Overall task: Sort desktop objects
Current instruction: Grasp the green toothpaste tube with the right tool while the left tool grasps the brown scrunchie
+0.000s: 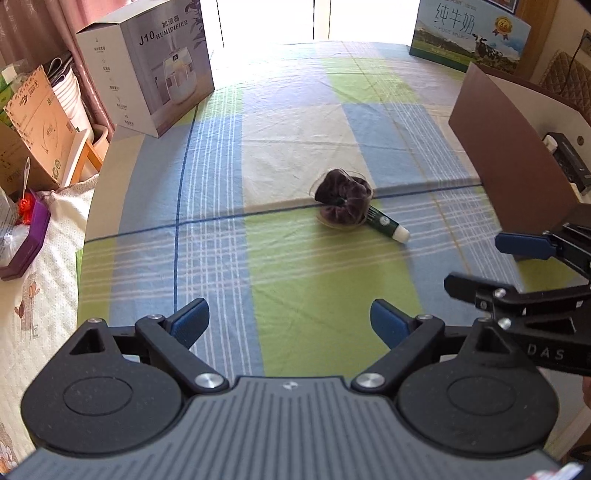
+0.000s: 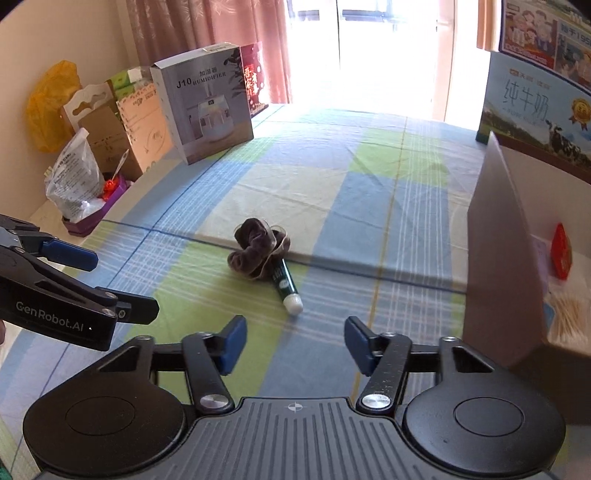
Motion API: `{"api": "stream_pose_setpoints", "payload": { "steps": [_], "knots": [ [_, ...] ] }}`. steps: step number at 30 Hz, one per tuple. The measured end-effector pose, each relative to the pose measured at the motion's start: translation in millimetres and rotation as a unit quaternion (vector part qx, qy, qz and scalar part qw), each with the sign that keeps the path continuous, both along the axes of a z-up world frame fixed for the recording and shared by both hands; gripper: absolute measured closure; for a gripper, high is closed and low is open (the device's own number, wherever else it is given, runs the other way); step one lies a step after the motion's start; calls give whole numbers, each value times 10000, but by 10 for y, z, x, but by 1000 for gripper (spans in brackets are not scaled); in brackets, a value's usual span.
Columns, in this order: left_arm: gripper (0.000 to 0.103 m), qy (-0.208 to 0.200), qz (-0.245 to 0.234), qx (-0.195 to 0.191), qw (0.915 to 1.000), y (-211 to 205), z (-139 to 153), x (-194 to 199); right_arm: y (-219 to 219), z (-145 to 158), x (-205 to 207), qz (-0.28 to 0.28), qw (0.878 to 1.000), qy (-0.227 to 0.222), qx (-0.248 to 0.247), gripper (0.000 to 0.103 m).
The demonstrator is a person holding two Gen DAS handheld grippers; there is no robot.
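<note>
A dark velvet scrunchie (image 1: 343,203) (image 2: 255,254) lies mid-table on the checked cloth. A green tube with a white cap (image 1: 388,225) (image 2: 286,286) pokes out from under it toward me. My left gripper (image 1: 290,317) is open, short of both and empty. In the right wrist view it (image 2: 110,282) shows at the left edge. My right gripper (image 2: 295,339) is open with a narrower gap, nothing between its blue pads, just short of the tube's white cap. From the left wrist view it (image 1: 487,264) hangs in front of the brown box.
An open brown box (image 1: 509,158) (image 2: 498,240) stands at the right, holding a red packet (image 2: 561,251) and cotton swabs (image 2: 569,317). A humidifier box (image 1: 159,74) (image 2: 207,110) stands far left, a milk carton box (image 1: 469,33) (image 2: 535,107) far right. Bags and cartons crowd beyond the left table edge.
</note>
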State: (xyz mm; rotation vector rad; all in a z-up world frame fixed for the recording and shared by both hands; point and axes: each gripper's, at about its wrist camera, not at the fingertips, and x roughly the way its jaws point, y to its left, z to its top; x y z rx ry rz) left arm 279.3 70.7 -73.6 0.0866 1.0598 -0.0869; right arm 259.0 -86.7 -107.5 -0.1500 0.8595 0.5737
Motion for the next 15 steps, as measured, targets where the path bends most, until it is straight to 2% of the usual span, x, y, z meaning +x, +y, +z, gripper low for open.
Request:
{"api": "stream_pose_setpoints", "payload": {
  "steps": [3, 15],
  "knots": [
    [14, 32, -31, 13, 10000, 1, -63, 137, 66, -102, 135, 68, 10000, 38, -49, 62],
    [15, 270, -71, 81, 9996, 19, -287, 476, 318, -393, 452, 339, 9991, 96, -226, 68]
  ]
}}
